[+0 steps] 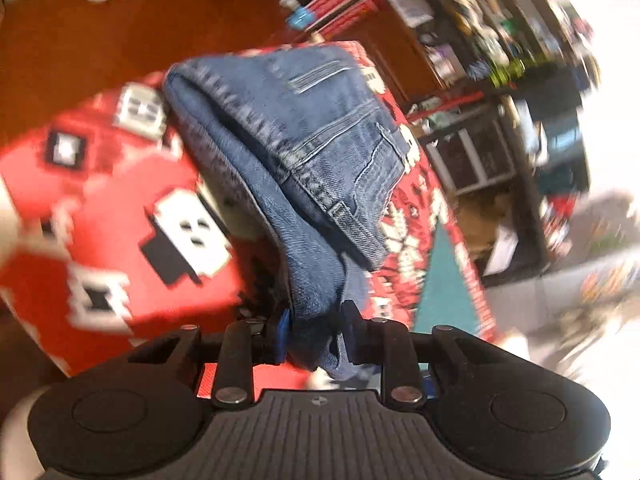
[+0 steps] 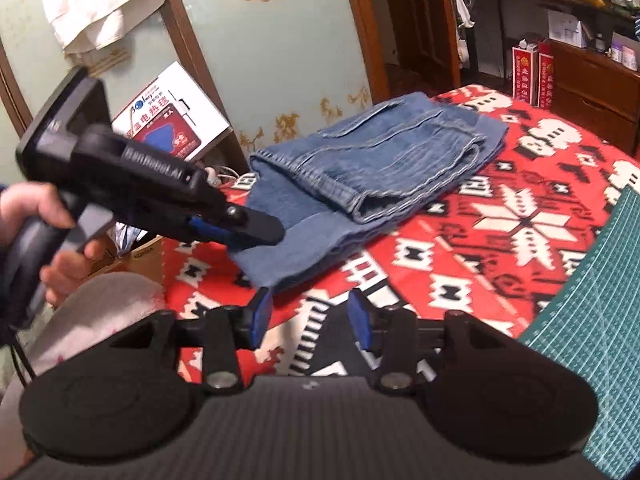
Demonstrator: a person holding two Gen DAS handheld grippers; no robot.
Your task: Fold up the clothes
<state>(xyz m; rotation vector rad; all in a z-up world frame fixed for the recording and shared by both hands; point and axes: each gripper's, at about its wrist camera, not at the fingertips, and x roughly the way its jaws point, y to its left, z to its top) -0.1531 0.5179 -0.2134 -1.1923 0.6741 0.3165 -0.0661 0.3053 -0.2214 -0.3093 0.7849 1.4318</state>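
Clamping jeans [image 1: 304, 152] hem, left gripper [image 1: 310, 332]; right gripper [image 2: 308, 316] (fingers apart) just beside denim

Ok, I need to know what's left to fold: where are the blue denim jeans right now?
The blue denim jeans lie partly folded on the red patterned blanket, left of the green cutting mat; the left gripper is shut on their near edge.
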